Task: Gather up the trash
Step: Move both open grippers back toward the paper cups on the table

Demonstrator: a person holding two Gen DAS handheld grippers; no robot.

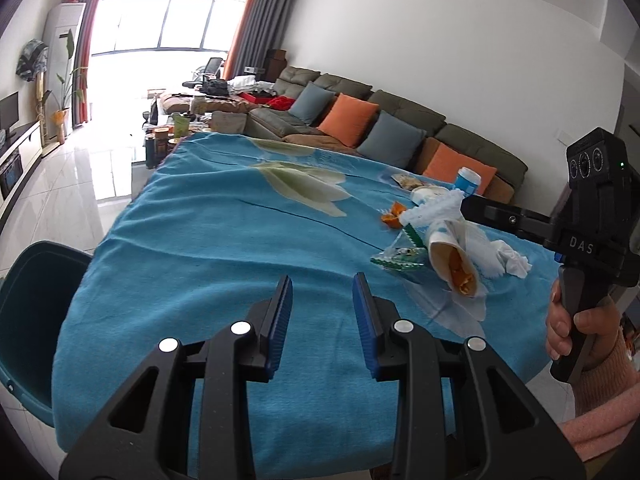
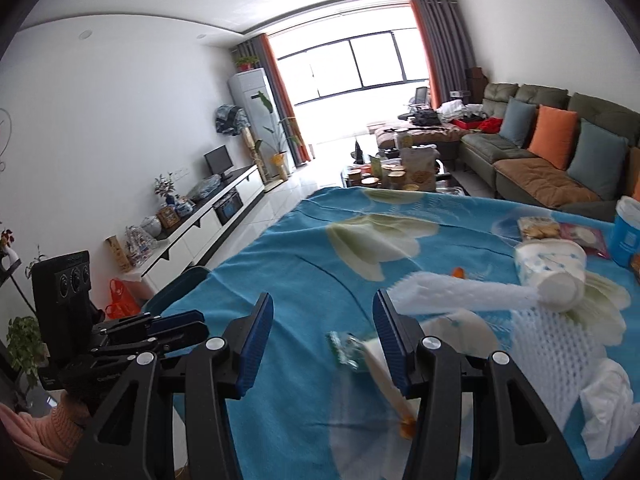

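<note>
Trash lies on the blue cloth point(image 1: 224, 240): a paper cup with orange peel in it point(image 1: 452, 260), a green wrapper point(image 1: 396, 258), white foam netting point(image 1: 434, 210), crumpled tissue point(image 1: 508, 260) and loose orange peel point(image 1: 392, 218). My left gripper point(image 1: 322, 304) is open and empty above the bare cloth, left of the pile. My right gripper point(image 2: 322, 340) is open and empty just above the cup point(image 2: 384, 364) and wrapper point(image 2: 346, 350). The foam netting point(image 2: 456, 292) and tissue point(image 2: 608, 404) lie to its right. A dark teal bin point(image 1: 28, 320) stands at the table's left edge.
A blue-and-white tub point(image 1: 468, 180), a tipped white cup point(image 2: 552, 272) and snack packets point(image 2: 538, 228) sit at the table's far right. A sofa with cushions point(image 1: 360, 120) runs behind. A low cluttered table point(image 2: 396, 174) stands beyond the far edge.
</note>
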